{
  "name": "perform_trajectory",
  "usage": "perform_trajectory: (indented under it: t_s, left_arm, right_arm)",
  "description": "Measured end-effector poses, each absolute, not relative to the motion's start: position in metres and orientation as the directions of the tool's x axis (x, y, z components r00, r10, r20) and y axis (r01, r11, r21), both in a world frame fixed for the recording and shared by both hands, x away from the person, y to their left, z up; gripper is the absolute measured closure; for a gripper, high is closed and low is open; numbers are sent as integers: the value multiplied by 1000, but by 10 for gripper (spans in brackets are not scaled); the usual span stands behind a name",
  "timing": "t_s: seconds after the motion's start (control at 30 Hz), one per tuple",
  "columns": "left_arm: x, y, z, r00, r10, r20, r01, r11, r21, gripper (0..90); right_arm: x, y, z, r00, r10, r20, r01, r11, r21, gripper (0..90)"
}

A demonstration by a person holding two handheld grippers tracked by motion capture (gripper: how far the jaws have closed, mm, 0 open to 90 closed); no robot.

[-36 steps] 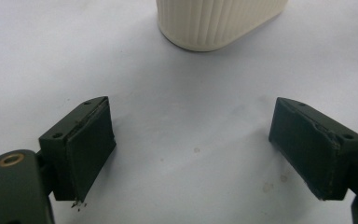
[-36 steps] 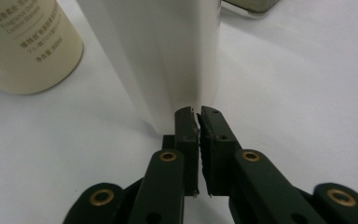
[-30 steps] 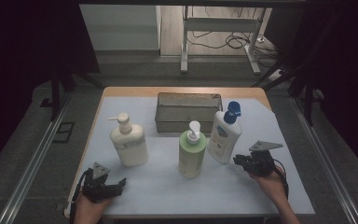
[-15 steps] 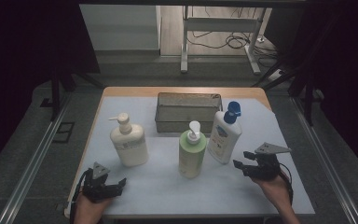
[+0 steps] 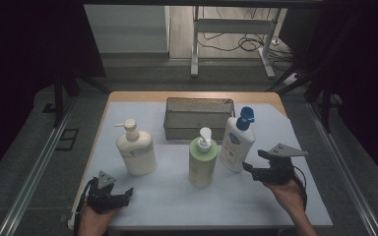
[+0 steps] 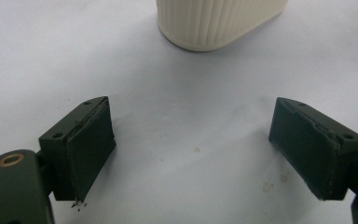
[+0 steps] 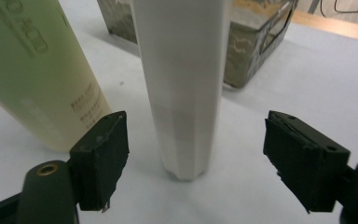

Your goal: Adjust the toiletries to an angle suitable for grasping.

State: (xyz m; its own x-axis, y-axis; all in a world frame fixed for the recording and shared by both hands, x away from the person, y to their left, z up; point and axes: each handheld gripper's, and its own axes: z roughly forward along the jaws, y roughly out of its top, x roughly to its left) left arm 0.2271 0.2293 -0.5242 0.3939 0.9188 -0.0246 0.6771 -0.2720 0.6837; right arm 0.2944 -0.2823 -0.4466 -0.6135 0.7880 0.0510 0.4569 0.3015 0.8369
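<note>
Now your right tongs [image 5: 254, 166] stand at the near right of the surface [image 5: 177, 196], aimed at the white bottle with the blue pump [image 5: 237, 142]. Their jaws have just been opening and stand wide, with nothing between the pads. This looks like the approach before a grasp: the bottle stands upright just beyond the jaw tips, between the green bottle [image 5: 201, 162] on its left and bare cloth on its right, with the metal basket [image 5: 199, 118] behind it.

Next you would need to push forward until the white body sits between the pads, then close, keeping your left pad clear of the green bottle, which stands close by.

Your left tongs [image 5: 119, 194] rest at the near left, jaws also wide and empty, with the cream bottle [image 5: 137, 152] just beyond.

The right gripper view shows the white bottle [image 7: 182, 88] centred between the jaws and how narrow the gap to the green bottle [image 7: 37, 70] is. The high view instead gives the pump heads and the whole row.
</note>
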Motion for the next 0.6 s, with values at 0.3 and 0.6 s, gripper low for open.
perform_trajectory:
  t_s: [0.3,0.6]
  left_arm:
    - [227,230,-524,396,918,-23,677,-275,682,135]
    - [227,230,-524,396,918,-23,677,-275,683,135]
  right_arm:
    - [304,-270,-431,-620,782,66,441,278,853,207]
    - [315,-261,-423,-611,788,76,449,265,853,208]
